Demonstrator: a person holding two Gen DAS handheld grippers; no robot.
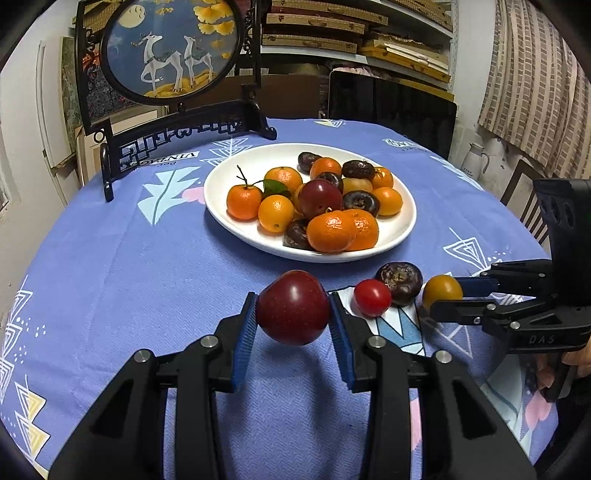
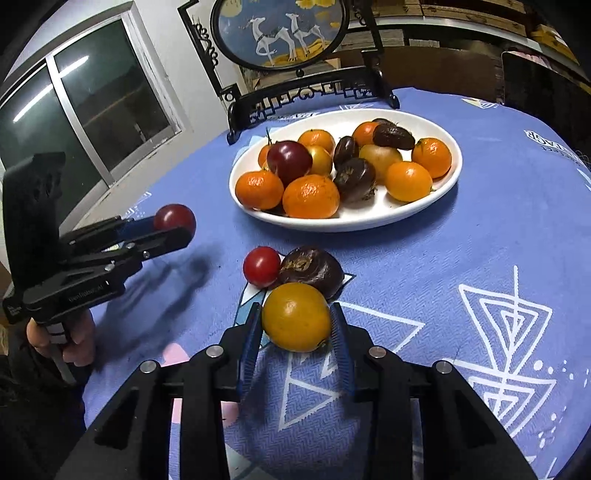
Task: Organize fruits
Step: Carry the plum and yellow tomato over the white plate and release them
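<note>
Blue-clothed table (image 1: 129, 277), fruit plate (image 1: 229, 221) behind. Left gripper (image 1: 293, 314) clamps smooth firm plum (image 1: 293, 308) mid-girth; right gripper (image 2: 297, 323) pinches small light orange (image 2: 295, 317) likewise, likely slippery.

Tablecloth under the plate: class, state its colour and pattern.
The tablecloth is periwinkle blue with white geometric triangle motifs, clearest in the right wrist view.

A round desk (image 1: 110, 266) wears a blue patterned cloth. Behind it stands a black-framed deer screen (image 1: 171, 48); right of the screen, wooden shelves (image 1: 354, 33); left, a dark window (image 2: 74, 110).
</note>
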